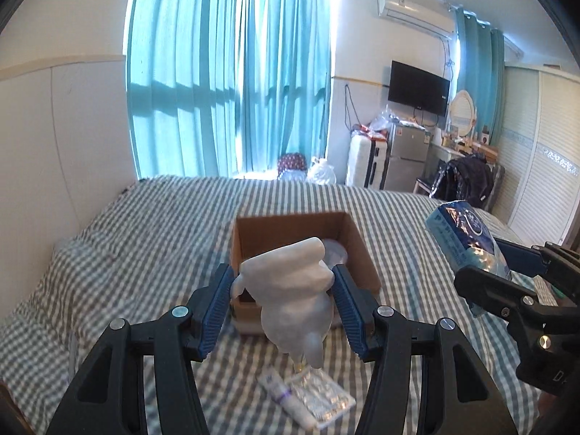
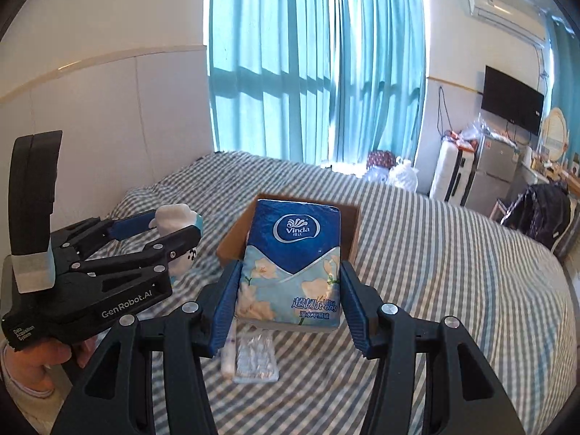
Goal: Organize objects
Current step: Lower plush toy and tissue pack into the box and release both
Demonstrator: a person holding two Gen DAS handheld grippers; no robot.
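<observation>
My left gripper [image 1: 282,286] is shut on a white rolled sock bundle [image 1: 290,290] and holds it just in front of an open cardboard box [image 1: 359,250] on the bed. My right gripper [image 2: 290,290] is shut on a blue Vinda tissue pack [image 2: 293,261], held above the near side of the same box [image 2: 351,224]. The tissue pack also shows at the right of the left wrist view [image 1: 467,239]. The left gripper and sock bundle [image 2: 177,217] show at the left of the right wrist view. A white tube [image 1: 290,398] and a clear blister pack [image 1: 326,395] lie on the bed below.
The bed has a grey-white checked sheet [image 1: 145,239]. A white wall panel [image 1: 54,145] runs along its left side. Teal curtains [image 1: 232,72] hang behind. A suitcase [image 1: 362,163], small fridge [image 1: 406,156] and chair with clothes [image 1: 467,177] stand far right.
</observation>
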